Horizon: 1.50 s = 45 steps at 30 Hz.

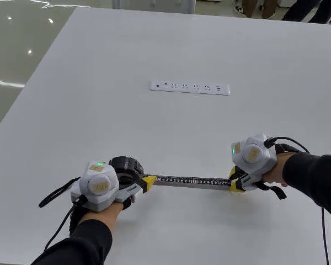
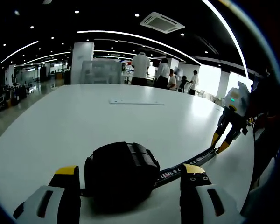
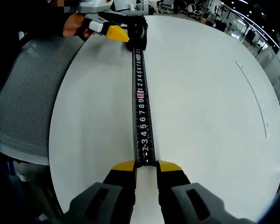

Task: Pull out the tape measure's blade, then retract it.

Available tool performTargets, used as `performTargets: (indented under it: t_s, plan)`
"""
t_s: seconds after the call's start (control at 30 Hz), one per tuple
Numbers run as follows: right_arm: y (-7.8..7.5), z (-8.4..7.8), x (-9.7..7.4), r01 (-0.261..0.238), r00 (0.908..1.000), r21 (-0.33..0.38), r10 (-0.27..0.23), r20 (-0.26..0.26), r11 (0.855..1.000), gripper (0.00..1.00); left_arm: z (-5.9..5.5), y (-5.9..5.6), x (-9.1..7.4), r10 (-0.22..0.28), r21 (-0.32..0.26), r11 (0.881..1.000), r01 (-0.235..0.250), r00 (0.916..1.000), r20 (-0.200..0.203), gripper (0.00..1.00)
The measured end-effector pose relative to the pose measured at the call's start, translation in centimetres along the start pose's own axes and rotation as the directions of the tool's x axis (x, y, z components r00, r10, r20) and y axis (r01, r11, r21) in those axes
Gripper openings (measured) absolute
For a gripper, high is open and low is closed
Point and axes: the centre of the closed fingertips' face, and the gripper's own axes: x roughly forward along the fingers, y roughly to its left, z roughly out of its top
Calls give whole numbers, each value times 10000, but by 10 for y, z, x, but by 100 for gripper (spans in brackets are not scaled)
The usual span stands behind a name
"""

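**Clerk:** Head view, surface and room?
**Checker:** One white table (image 1: 99, 99) with glossy floor (image 1: 11, 49) along its left edge.
**Clerk:** Items?
**Checker:** Power strip (image 1: 190, 88), one, at mid-table. Tape measure, one, near the front edge, with its black case (image 1: 127, 167) at left. Grippers, two. The left gripper (image 1: 138, 178) is at the case and the right gripper (image 1: 232, 179) is at the blade's end.
**Clerk:** Axis?
**Checker:** The blade (image 1: 190, 180) is drawn out and lies flat, running left to right from case to right gripper.
**Clerk:** Left gripper view?
**Checker:** An open office with ceiling light strips, and people standing beyond the table (image 2: 84, 116), too blurred to count. The power strip (image 2: 136, 102) lies far off. The left gripper (image 2: 130, 170) has its jaws wide, astride the case (image 2: 121, 163). Whether they clamp it, cannot tell. The blade (image 2: 203, 157) leaves toward the right gripper (image 2: 219, 144).
**Clerk:** Right gripper view?
**Checker:** Table (image 3: 200, 93). Mesh chair (image 3: 28, 102), one, beside it. Power strip (image 3: 254, 100) off to the side. The right gripper (image 3: 147, 165) is closed on the blade's tip. The blade (image 3: 141, 107) runs straight ahead, its numerals rising toward the case (image 3: 141, 29) and left gripper (image 3: 116, 32).
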Motion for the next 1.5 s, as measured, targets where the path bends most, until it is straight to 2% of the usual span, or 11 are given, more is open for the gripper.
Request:
performTargets:
  t_s: [0.2,0.23,0.4,0.57,0.63,0.67,0.7,1.0,1.23,1.37,1.5]
  plan:
    - [0,0,1,102,9982,-4,-102,-587,9999,12,-2,4,4,253,-731,9970,-269,9994,-219,78]
    - [-1,-1,1,181,9970,421,-148,-765,9990,12,-3,5,5,335,-887,9954,-362,9989,-315,77]
    - [0,-1,1,115,9949,69,-108,-1007,9999,12,-4,10,8,738,-1417,9864,-828,9950,-672,71]
    - [1,0,1,154,9928,-18,-155,-1191,9999,12,-5,10,9,1107,-1361,9832,-1217,9901,-860,70]
    - [0,0,1,273,9909,139,-253,-1319,9995,12,-10,14,9,1403,-598,9871,-1482,9828,-1203,68]
    - [0,0,1,318,9902,163,-293,-1363,9994,12,-12,16,8,1496,-496,9863,-1575,9793,-1361,66]
    - [0,0,1,349,9897,221,-315,-1400,9991,12,-10,14,9,1356,-841,9856,-1468,9827,-1262,66]
    - [-2,-1,2,480,9846,591,-373,-1711,9971,12,-11,15,10,1425,-639,9862,-1524,9801,-1385,65]
    - [-2,-2,2,508,9839,716,-376,-1747,9961,12,-12,15,11,1357,-970,9826,-1583,9689,-2069,66]
    - [-2,-2,2,560,9837,769,-418,-1746,9955,12,-14,15,10,1442,-856,9830,-1623,9718,-1864,65]
    - [0,-2,2,425,9887,330,-373,-1454,9986,12,-13,15,10,1445,-539,9862,-1565,9727,-1813,64]
